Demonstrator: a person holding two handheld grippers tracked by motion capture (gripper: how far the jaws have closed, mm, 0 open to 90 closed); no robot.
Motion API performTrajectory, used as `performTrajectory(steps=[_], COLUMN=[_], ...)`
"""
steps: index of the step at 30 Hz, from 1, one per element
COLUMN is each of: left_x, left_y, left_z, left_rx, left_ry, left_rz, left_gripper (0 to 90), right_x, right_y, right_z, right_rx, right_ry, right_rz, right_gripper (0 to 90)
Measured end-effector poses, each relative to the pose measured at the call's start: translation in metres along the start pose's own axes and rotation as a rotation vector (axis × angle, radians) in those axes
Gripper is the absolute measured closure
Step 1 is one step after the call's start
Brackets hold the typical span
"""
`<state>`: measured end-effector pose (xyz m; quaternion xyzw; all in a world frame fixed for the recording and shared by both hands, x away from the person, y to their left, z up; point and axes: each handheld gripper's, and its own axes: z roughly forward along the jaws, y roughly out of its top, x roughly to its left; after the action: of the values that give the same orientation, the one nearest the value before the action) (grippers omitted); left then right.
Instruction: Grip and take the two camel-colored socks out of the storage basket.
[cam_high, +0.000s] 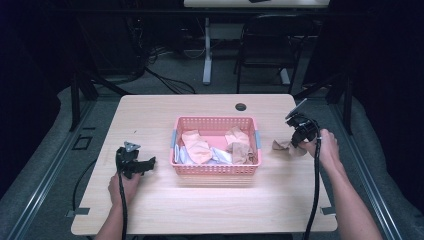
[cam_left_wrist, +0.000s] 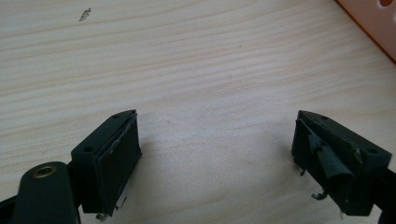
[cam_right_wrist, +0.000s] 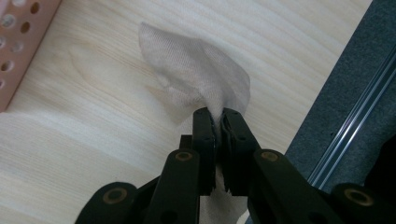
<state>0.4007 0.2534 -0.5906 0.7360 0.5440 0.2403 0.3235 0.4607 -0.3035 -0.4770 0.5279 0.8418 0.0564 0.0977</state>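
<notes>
A pink perforated basket (cam_high: 215, 169) stands in the middle of the wooden table and holds several pieces of cloth, peach (cam_high: 196, 146), white (cam_high: 220, 155) and tan (cam_high: 241, 146). To its right my right gripper (cam_high: 296, 141) is shut on a beige cloth (cam_high: 281, 146); in the right gripper view that beige cloth (cam_right_wrist: 196, 79) fans out beyond the pinched jaws of the right gripper (cam_right_wrist: 218, 117), just above the table. My left gripper (cam_high: 150, 162) rests low on the table left of the basket, and in the left gripper view the left gripper (cam_left_wrist: 215, 135) is open over bare wood.
The basket's corner (cam_left_wrist: 373, 21) shows at the upper right of the left gripper view, and its wall (cam_right_wrist: 18, 42) at the upper left of the right gripper view. The table's right edge and a floor rail (cam_right_wrist: 355, 126) lie close to the right gripper. A cable hole (cam_high: 241, 106) sits at the back.
</notes>
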Motion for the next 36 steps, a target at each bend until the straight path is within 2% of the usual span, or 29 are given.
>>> performTrajectory(steps=[7, 9, 12, 14, 15, 18, 25, 31, 34, 36], left_x=[0.000, 0.000, 0.000, 0.000, 0.000, 0.000, 0.000, 0.000, 0.000, 0.000], left_y=[0.000, 0.000, 0.000, 0.000, 0.000, 0.000, 0.000, 0.000, 0.000, 0.000], left_z=[0.000, 0.000, 0.000, 0.000, 0.000, 0.000, 0.000, 0.000, 0.000, 0.000], left_rx=[0.000, 0.000, 0.000, 0.000, 0.000, 0.000, 0.000, 0.000, 0.000, 0.000], left_ry=[0.000, 0.000, 0.000, 0.000, 0.001, 0.000, 0.000, 0.000, 0.000, 0.000], left_rz=[0.000, 0.000, 0.000, 0.000, 0.000, 0.000, 0.000, 0.000, 0.000, 0.000], left_gripper=[15.0, 15.0, 15.0, 15.0, 15.0, 15.0, 15.0, 15.0, 15.0, 15.0], right_x=[-0.001, -0.002, -0.004, -0.004, -0.004, -0.004, -0.007, -0.008, -0.009, -0.010], right_y=[-0.003, -0.005, -0.005, -0.005, -0.005, -0.005, -0.006, -0.007, -0.008, -0.007], right_z=[0.012, 0.018, 0.019, 0.019, 0.021, 0.021, 0.025, 0.028, 0.031, 0.031], right_rx=[0.016, 0.018, 0.026, 0.038, 0.022, 0.024, 0.060, 0.064, 0.070, 0.087], right_ry=[0.020, 0.050, 0.071, 0.068, 0.073, 0.078, 0.093, 0.109, 0.116, 0.122], right_rz=[0.017, 0.035, 0.034, 0.025, 0.042, 0.043, 0.038, 0.061, 0.074, 0.061], right_gripper=[84.6, 84.4, 84.4, 84.4, 84.3, 84.0, 83.3, 81.7, 78.5, 76.8])
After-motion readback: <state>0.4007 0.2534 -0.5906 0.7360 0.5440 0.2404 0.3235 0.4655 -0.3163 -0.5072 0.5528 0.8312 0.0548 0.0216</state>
